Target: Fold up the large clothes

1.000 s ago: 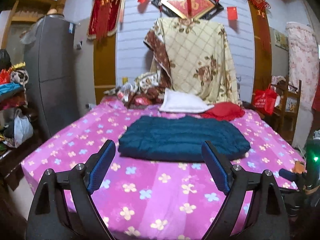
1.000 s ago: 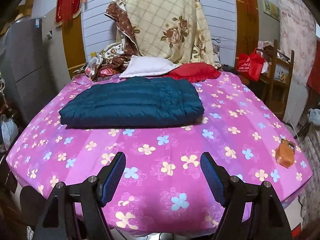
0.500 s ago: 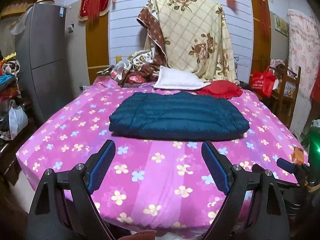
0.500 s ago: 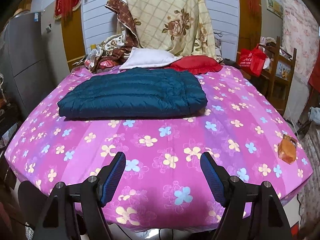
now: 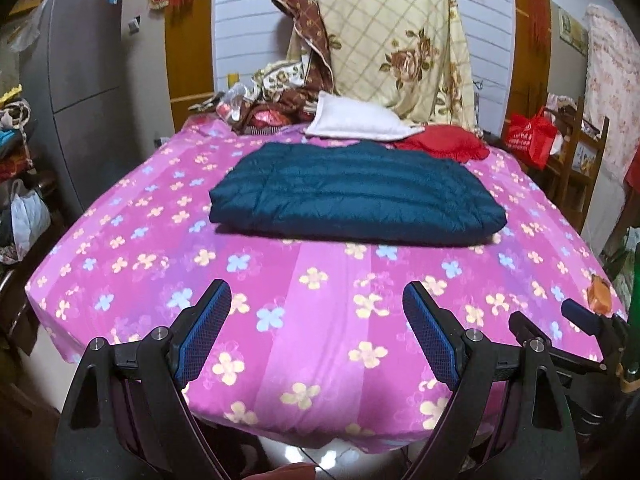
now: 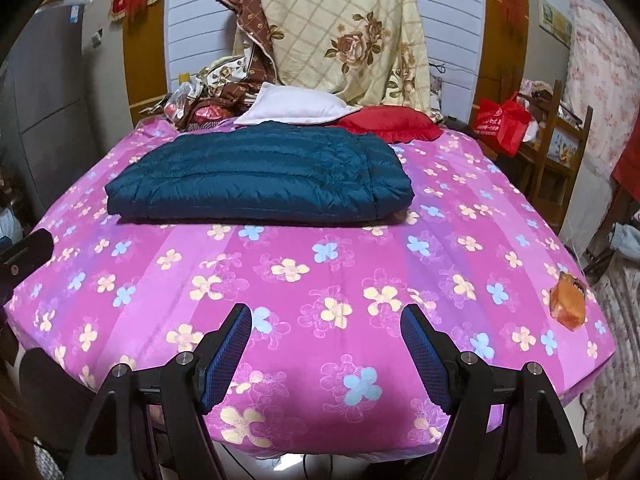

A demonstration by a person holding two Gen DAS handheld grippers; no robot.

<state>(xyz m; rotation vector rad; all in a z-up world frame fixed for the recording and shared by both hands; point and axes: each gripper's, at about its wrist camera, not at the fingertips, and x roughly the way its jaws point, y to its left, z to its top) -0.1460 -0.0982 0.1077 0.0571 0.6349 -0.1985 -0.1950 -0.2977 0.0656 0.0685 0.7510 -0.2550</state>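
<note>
A dark teal quilted jacket (image 5: 356, 196) lies folded into a flat rectangle in the middle of the bed with the pink flowered sheet (image 5: 320, 320); it also shows in the right wrist view (image 6: 256, 176). My left gripper (image 5: 316, 328) is open and empty, held back over the bed's near edge, well short of the jacket. My right gripper (image 6: 326, 344) is open and empty too, over the near edge of the sheet (image 6: 320, 272). Part of the right gripper shows at the right of the left wrist view.
A white pillow (image 5: 356, 122) and a red cushion (image 5: 444, 146) lie behind the jacket. A floral quilt (image 5: 392, 44) hangs at the headboard. A small orange packet (image 6: 568, 300) sits on the bed's right corner. A grey fridge (image 5: 76, 88) stands left, a wooden chair with a red bag (image 5: 528, 136) right.
Both grippers have pulled back and tilted down toward the bed's near edge, so the jacket looks farther away. The jacket has not moved. Both grippers stay open.
</note>
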